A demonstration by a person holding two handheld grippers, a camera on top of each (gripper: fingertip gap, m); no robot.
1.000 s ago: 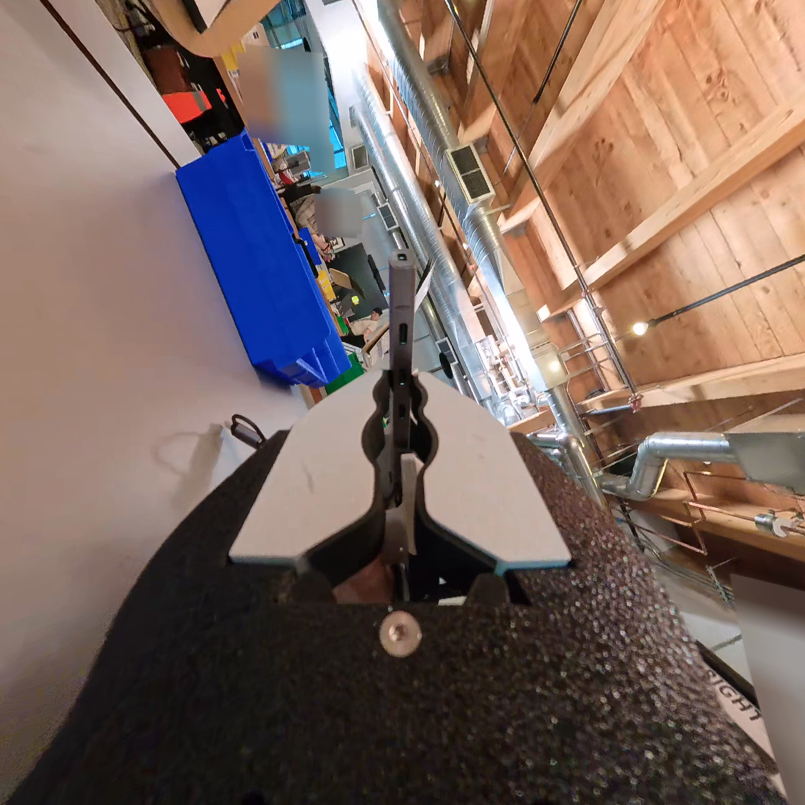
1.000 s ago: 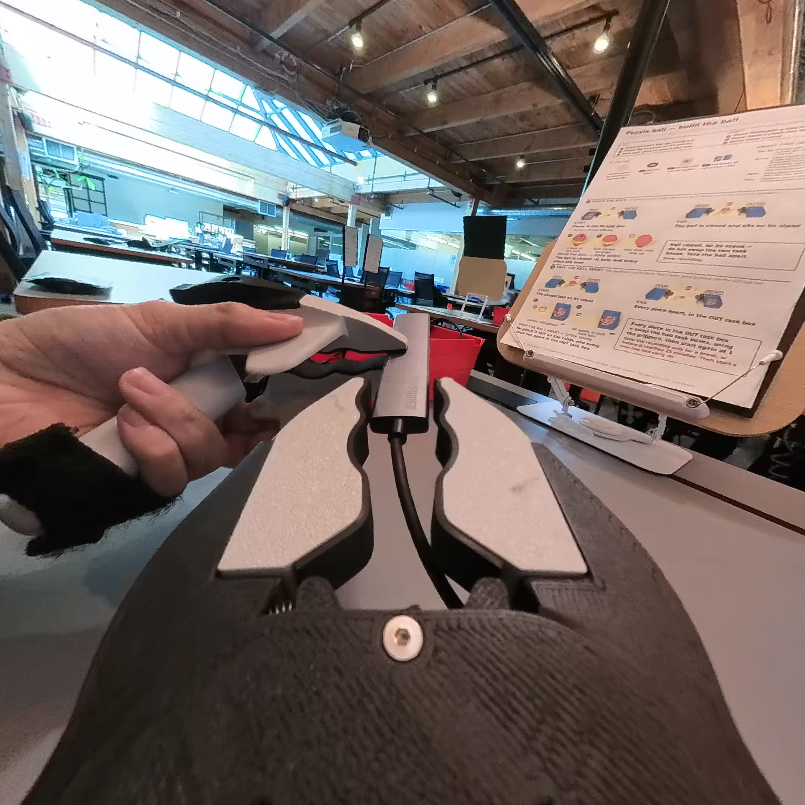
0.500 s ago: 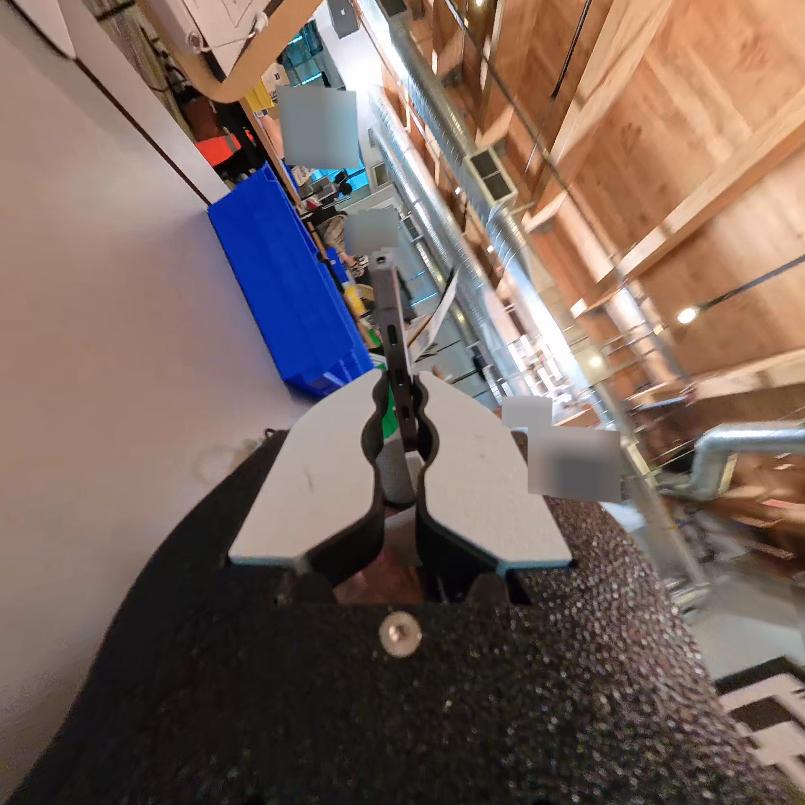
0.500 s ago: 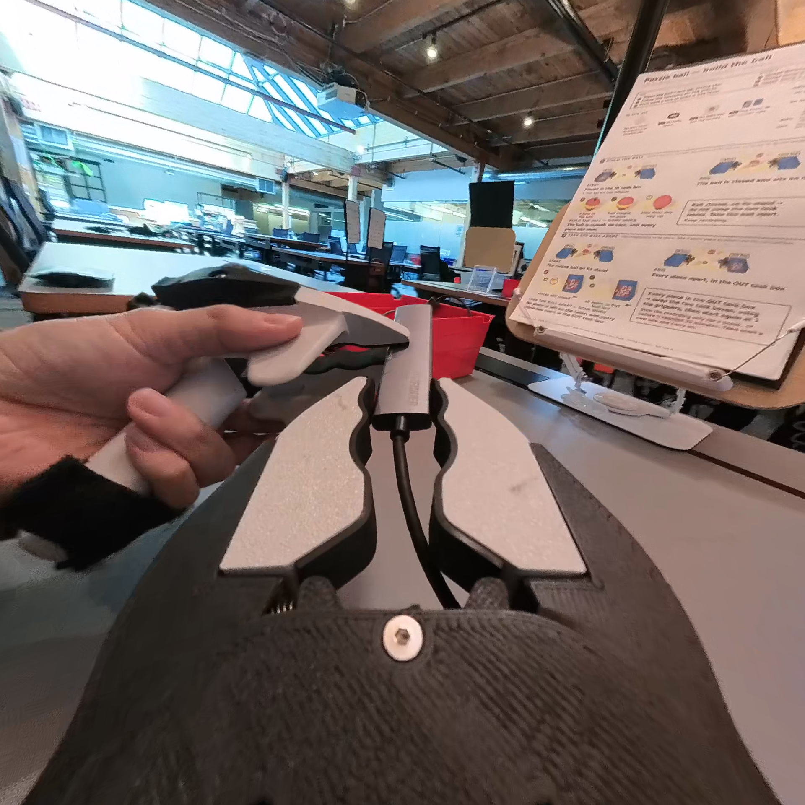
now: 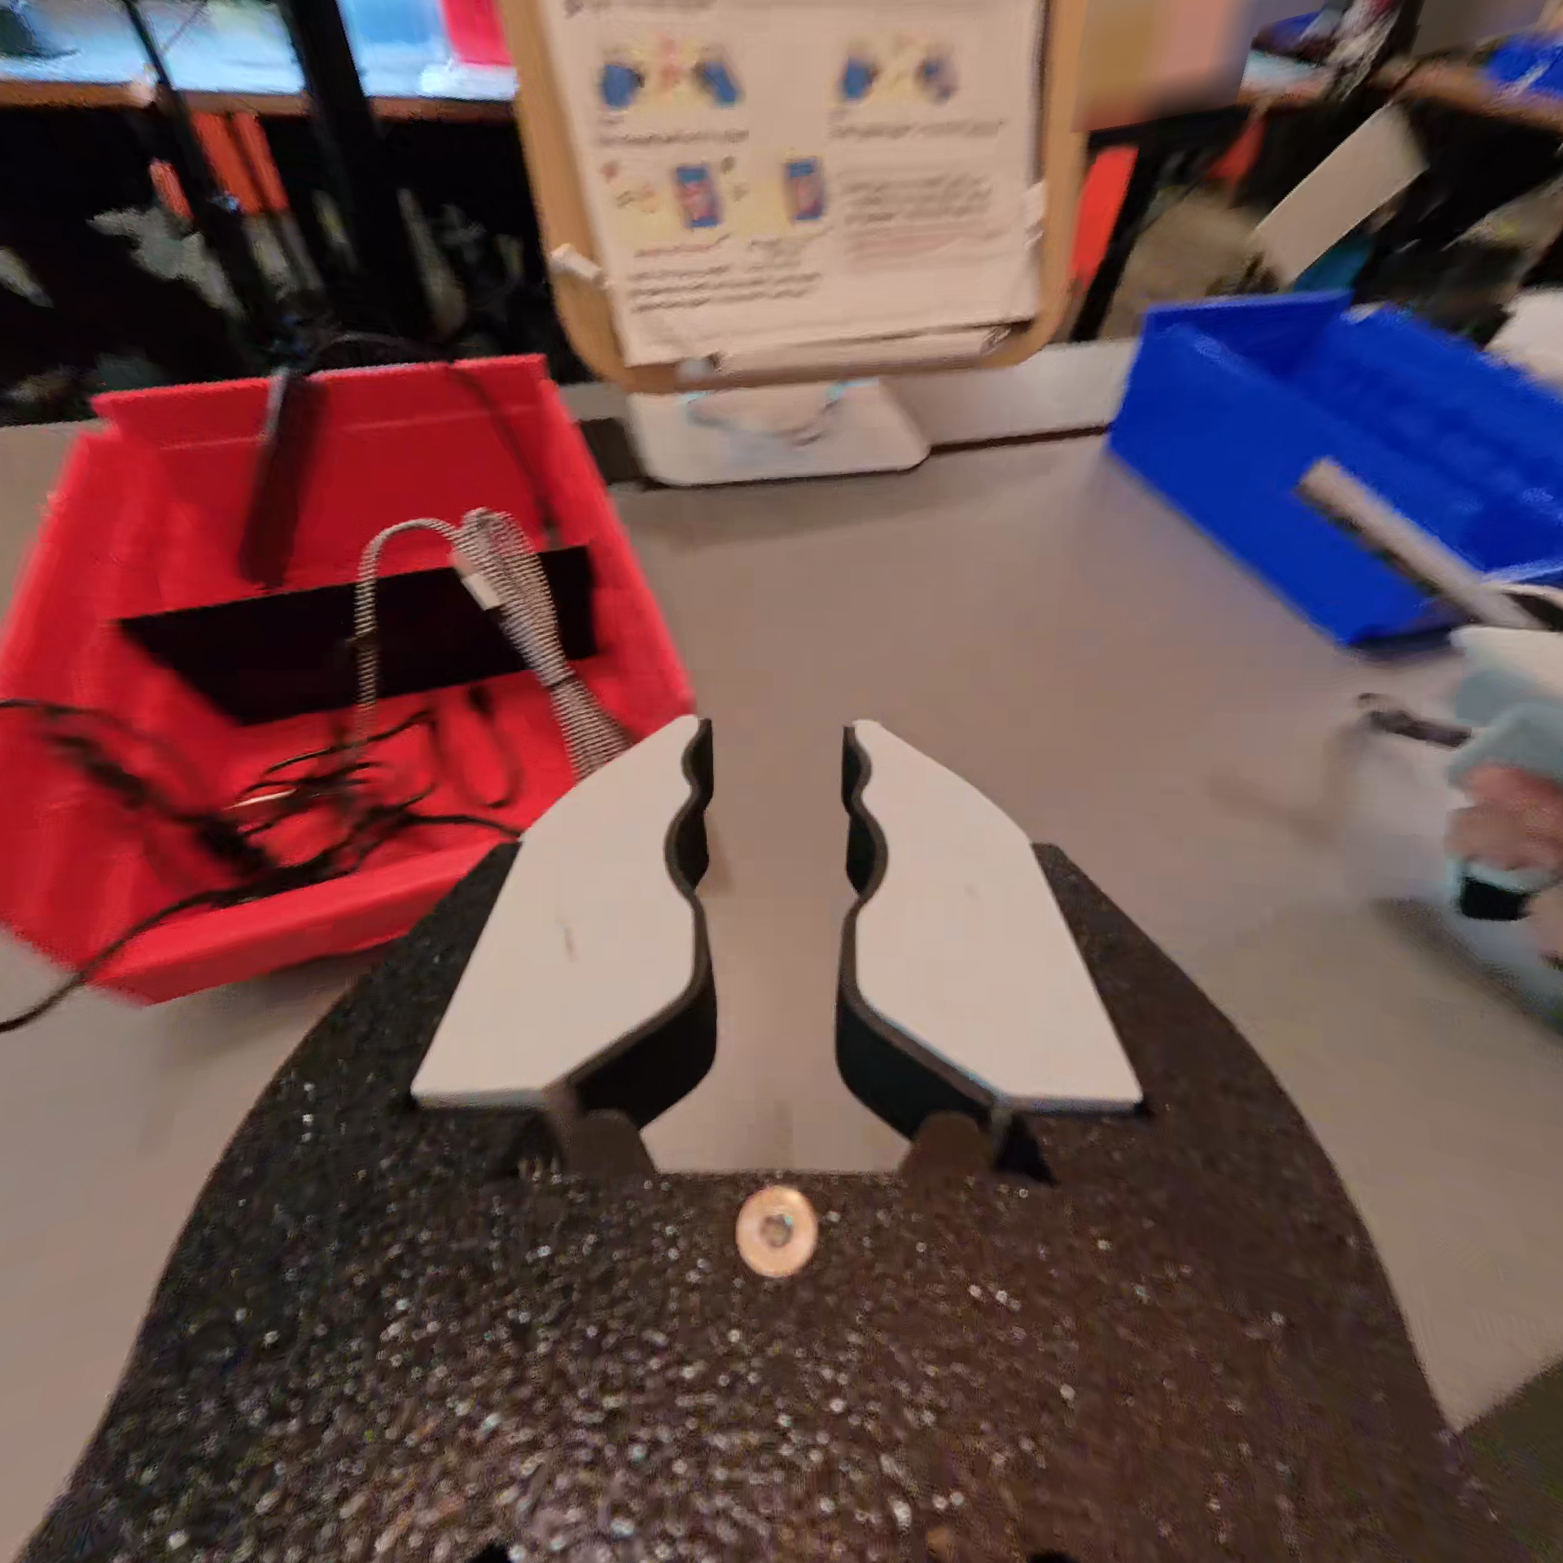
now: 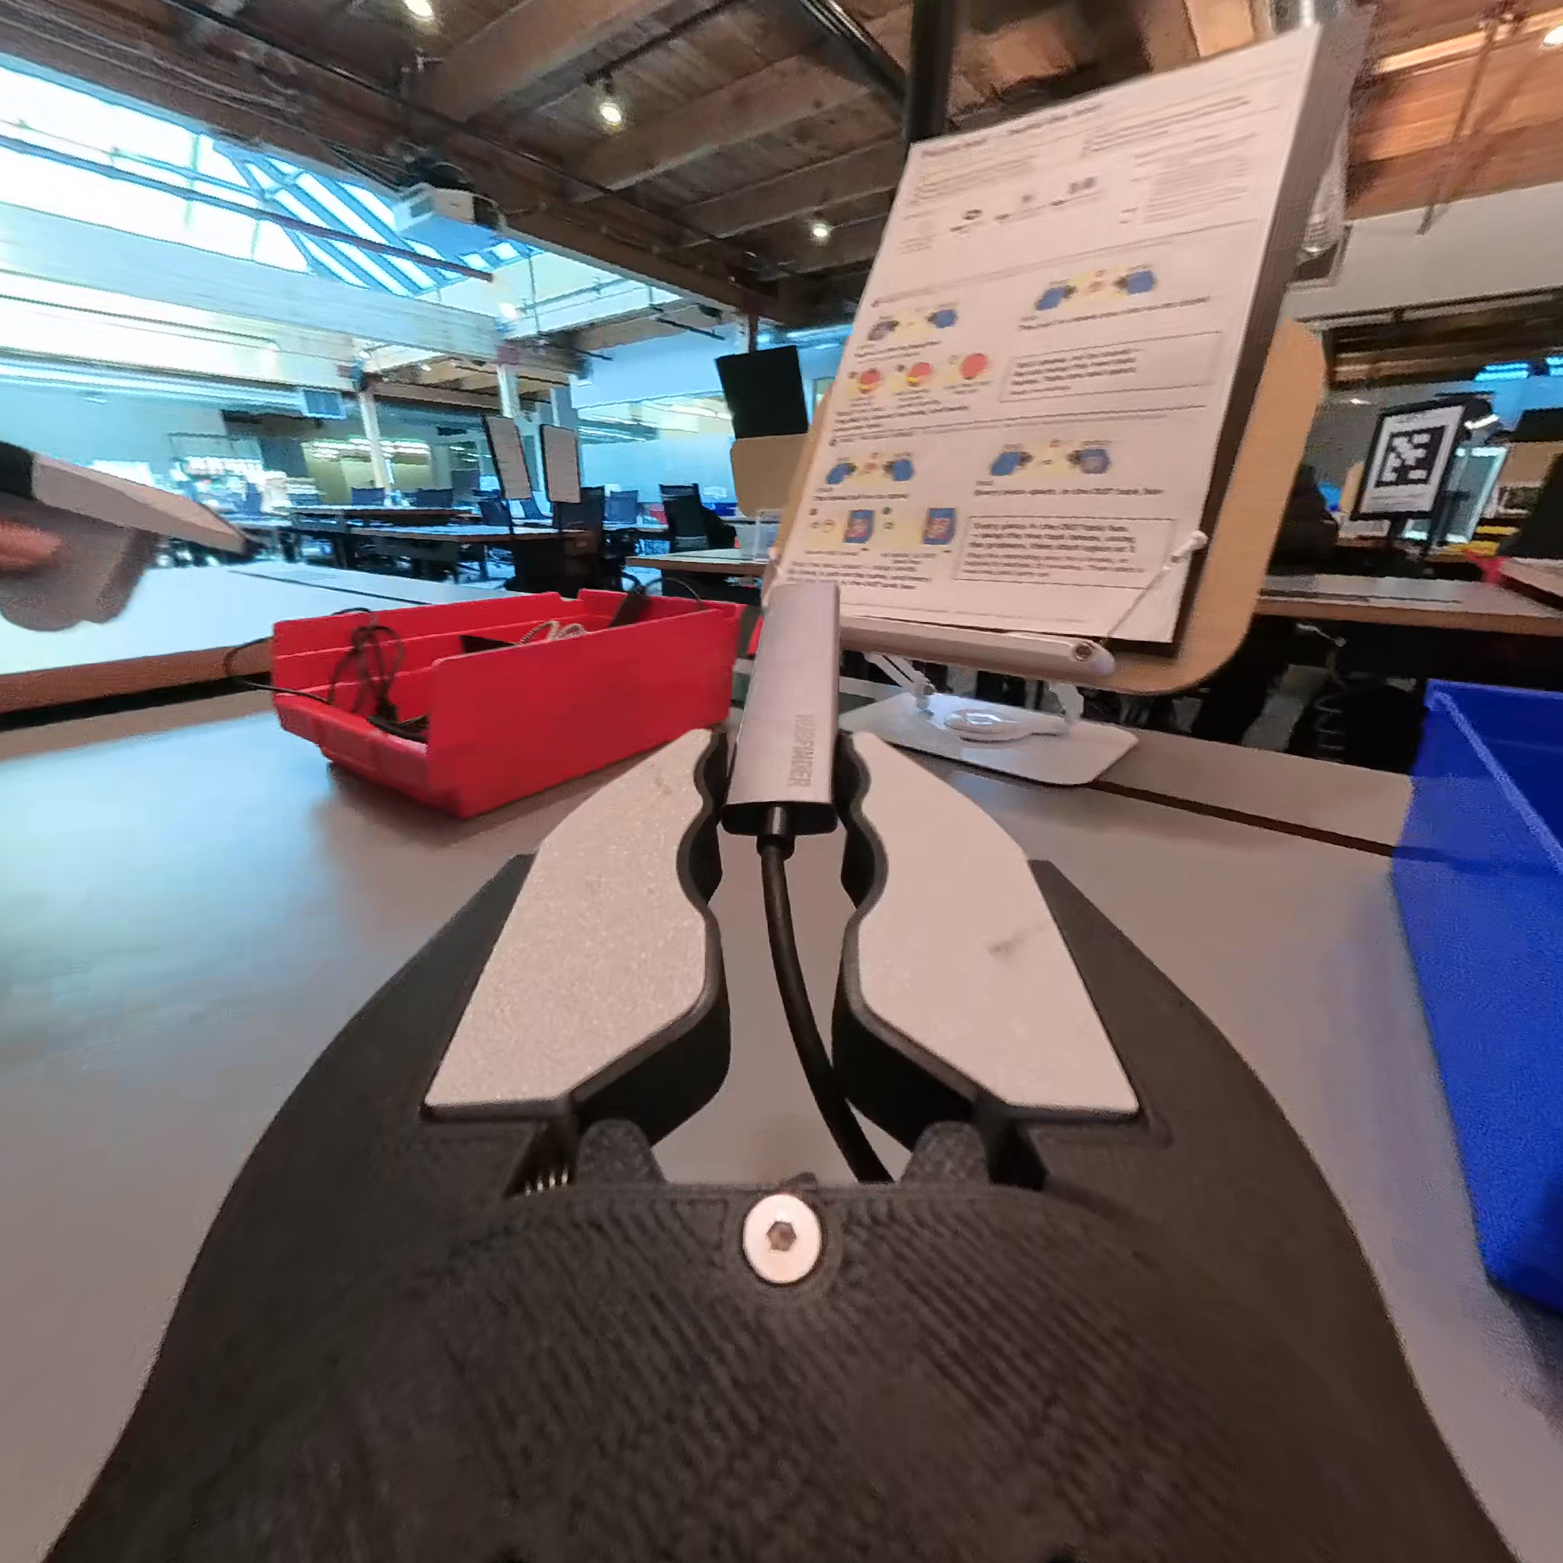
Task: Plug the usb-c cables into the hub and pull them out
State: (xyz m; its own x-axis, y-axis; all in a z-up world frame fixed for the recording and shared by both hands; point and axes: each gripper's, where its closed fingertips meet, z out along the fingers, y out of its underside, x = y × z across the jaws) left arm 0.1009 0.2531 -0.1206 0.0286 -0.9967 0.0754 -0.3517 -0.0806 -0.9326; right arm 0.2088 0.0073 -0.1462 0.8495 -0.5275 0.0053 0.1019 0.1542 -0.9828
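My right gripper (image 6: 780, 740) is shut on the grey hub (image 6: 791, 710), which points forward and up, its black lead (image 6: 799, 1006) running back between the jaws. My left gripper (image 5: 776, 732) is open and empty above the grey table, facing the red bin (image 5: 110, 812) that holds a braided usb-c cable (image 5: 507, 592) and thin black cables (image 5: 279, 803). The right gripper with the hub (image 5: 1404, 550) shows blurred at the right edge of the left wrist view. The left gripper's finger (image 6: 127, 507) shows at the far left of the right wrist view.
A blue bin (image 5: 1252, 440) stands at the right, also close on the right in the right wrist view (image 6: 1488, 973). An instruction sheet on a wooden stand (image 6: 1040, 355) stands at the back of the table (image 6: 211, 888). The red bin (image 6: 507, 702) sits left of it. My hands' fingertips stand some 30 cm from each other.
My left gripper has let go of the hub, opened, and swung away to face the red bin. My right gripper still holds the hub and has turned slightly right.
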